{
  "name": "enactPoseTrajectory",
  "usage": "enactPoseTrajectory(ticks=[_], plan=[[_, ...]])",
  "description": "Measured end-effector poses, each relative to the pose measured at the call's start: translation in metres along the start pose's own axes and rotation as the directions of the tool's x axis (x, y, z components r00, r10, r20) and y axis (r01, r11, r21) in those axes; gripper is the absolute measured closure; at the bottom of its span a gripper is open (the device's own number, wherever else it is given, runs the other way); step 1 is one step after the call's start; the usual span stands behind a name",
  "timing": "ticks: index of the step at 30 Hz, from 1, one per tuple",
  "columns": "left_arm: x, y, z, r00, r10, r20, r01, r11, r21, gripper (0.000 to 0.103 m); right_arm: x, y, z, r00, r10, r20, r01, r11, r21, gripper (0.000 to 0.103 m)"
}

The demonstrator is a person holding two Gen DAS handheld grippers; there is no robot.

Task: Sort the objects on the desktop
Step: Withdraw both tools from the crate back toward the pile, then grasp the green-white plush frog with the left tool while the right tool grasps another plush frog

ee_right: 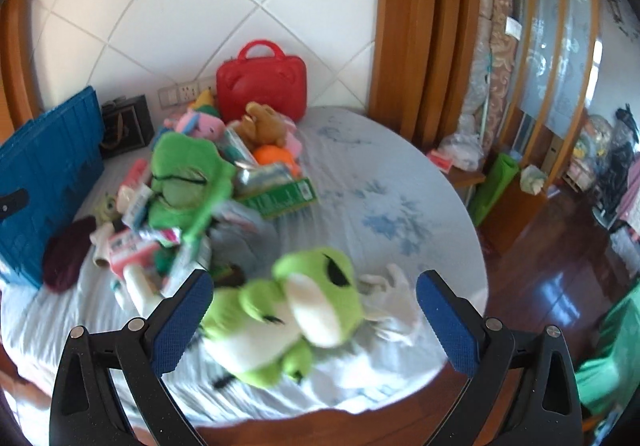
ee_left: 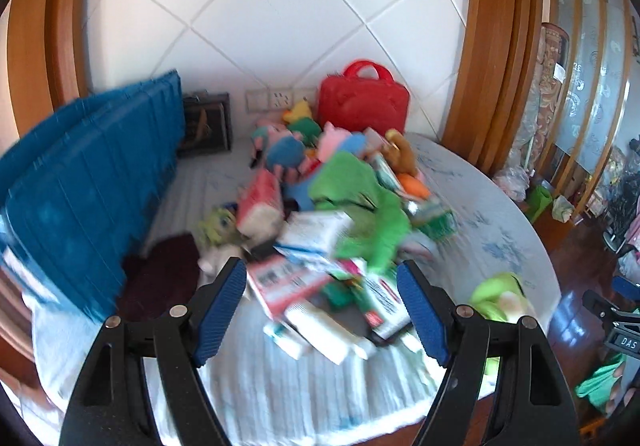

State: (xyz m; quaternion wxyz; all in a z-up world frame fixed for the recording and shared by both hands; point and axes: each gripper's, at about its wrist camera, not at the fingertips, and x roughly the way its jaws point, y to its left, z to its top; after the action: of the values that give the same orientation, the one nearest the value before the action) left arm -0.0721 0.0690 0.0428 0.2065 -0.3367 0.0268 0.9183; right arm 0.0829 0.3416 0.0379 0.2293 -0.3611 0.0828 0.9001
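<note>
Right gripper [ee_right: 314, 320] gapes over a blurred, seemingly frog plush [ee_right: 288, 322].

Right tongs [ee_right: 314, 320]: blue pads [ee_right: 182, 326] held wide apart, nothing gripped. Light green frog plush [ee_right: 288, 318]: laid on round bench [ee_right: 400, 198] between pads, blurred; contact with pads not determinable. Mixed pile behind: dark green plush [ee_right: 188, 182], brown bear [ee_right: 264, 124], pink plush [ee_right: 208, 126], orange ball [ee_right: 276, 156], green box [ee_right: 280, 198], cartons. Red case [ee_right: 262, 86] stood upright against tiled wall. Blue crate [ee_right: 44, 174] at left edge, maroon cloth [ee_right: 66, 254] just beside it.
</note>
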Motion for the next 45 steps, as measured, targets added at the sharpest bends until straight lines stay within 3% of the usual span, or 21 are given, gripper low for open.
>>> enactPoseTrajectory(ticks=[5,8,14,18,22,27,31,36,40,43,45], plan=[[0.005,-0.051,-0.038,1.0,0.005,-0.009,-0.005,1.0,-0.008,0.025,0.0,-0.034,-0.015,0.999,0.033,0.005,-0.033,0.999,-0.008,0.0],[0.014,-0.078,-0.059,0.999,0.011,-0.03,-0.011,1.0,0.028,0.025,0.004,-0.055,-0.035,0.997,0.071,0.015,-0.072,0.996,0.05,0.0],[0.043,-0.122,-0.106,0.996,0.005,-0.084,-0.002,0.999,0.044,0.025,0.035,-0.063,-0.06,0.983,0.174,0.05,-0.176,0.983,0.048,0.0],[0.075,-0.15,-0.132,0.991,0.0,-0.131,0.003,1.0,0.02,0.025,0.08,-0.061,-0.063,0.971,0.236,-0.031,-0.237,0.971,-0.018,0.0],[0.113,-0.175,-0.159,0.984,0.034,-0.176,-0.042,0.998,-0.039,0.025,0.12,-0.061,-0.064,0.938,0.331,-0.104,-0.338,0.94,-0.055,0.0],[0.148,-0.186,-0.184,0.97,0.059,-0.235,-0.084,0.992,-0.098,0.025,0.163,-0.057,-0.07,0.911,0.38,-0.159,-0.399,0.91,-0.111,0.0],[0.167,-0.194,-0.192,0.961,0.113,-0.252,-0.136,0.988,-0.077,0.025,0.183,-0.055,-0.07,0.899,0.4,-0.177,-0.424,0.896,-0.132,0.0],[0.188,-0.192,-0.193,0.957,0.106,-0.27,-0.139,0.985,-0.105,0.025,0.208,-0.045,-0.067,0.88,0.433,-0.197,-0.468,0.861,-0.2,0.0],[0.193,-0.193,-0.188,0.962,0.098,-0.253,-0.124,0.988,-0.09,0.027,0.22,-0.046,-0.063,0.866,0.461,-0.195,-0.494,0.85,-0.183,0.0],[0.191,-0.198,-0.182,0.966,0.099,-0.24,-0.119,0.991,-0.067,0.038,0.215,-0.041,-0.059,0.865,0.468,-0.183,-0.499,0.839,-0.216,0.024],[0.187,-0.199,-0.177,0.966,0.104,-0.235,-0.121,0.991,-0.059,0.04,0.21,-0.036,-0.055,0.867,0.462,-0.186,-0.496,0.834,-0.242,0.028]])
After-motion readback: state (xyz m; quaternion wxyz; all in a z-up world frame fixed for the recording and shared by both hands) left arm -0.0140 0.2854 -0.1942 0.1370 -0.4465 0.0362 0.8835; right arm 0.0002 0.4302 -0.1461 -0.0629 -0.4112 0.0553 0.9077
